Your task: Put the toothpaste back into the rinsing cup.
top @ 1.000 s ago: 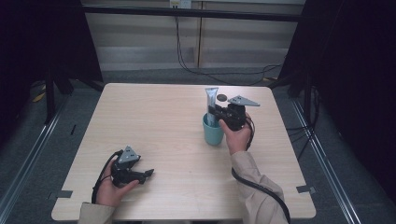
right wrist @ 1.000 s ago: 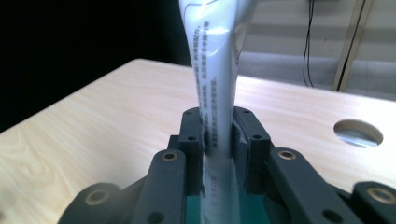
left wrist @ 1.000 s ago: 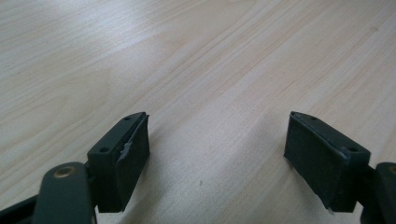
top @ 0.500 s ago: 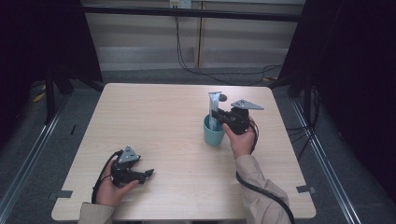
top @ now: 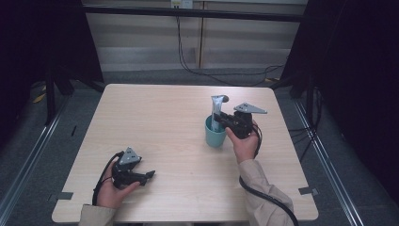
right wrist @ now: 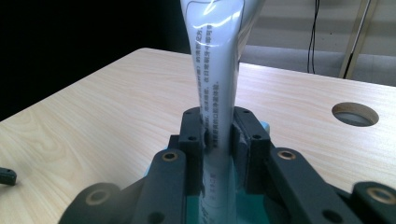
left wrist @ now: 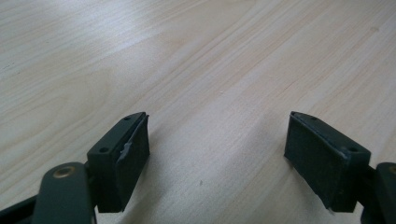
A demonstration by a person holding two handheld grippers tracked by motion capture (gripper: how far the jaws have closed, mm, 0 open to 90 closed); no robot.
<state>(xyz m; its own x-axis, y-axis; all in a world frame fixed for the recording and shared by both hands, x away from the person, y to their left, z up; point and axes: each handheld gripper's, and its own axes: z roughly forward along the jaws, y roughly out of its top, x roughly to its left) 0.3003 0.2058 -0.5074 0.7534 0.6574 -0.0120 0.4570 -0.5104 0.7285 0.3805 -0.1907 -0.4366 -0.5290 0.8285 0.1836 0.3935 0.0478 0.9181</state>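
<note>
A teal cup [top: 214, 136] stands right of the table's middle. A silvery white tube [top: 218, 109] rises upright out of it, printed with small text [right wrist: 215, 88]. My right gripper [top: 221, 118] is shut on the tube just above the cup's rim, its jaws pressing both sides [right wrist: 218, 135]; the cup's teal wall [right wrist: 191, 210] shows below them. My left gripper [top: 147, 176] rests low near the table's front left, open, with bare wood between its fingers [left wrist: 123, 158].
The light wooden table [top: 155, 122] has a round cable hole [right wrist: 355, 114] near its far right corner. Black frame posts and cables stand beyond the far edge. A cable trails from each gripper over the front edge.
My right gripper has drifted a little toward the near side and lower with the tube, which now stands deeper in the cup. The left gripper has stayed put.
</note>
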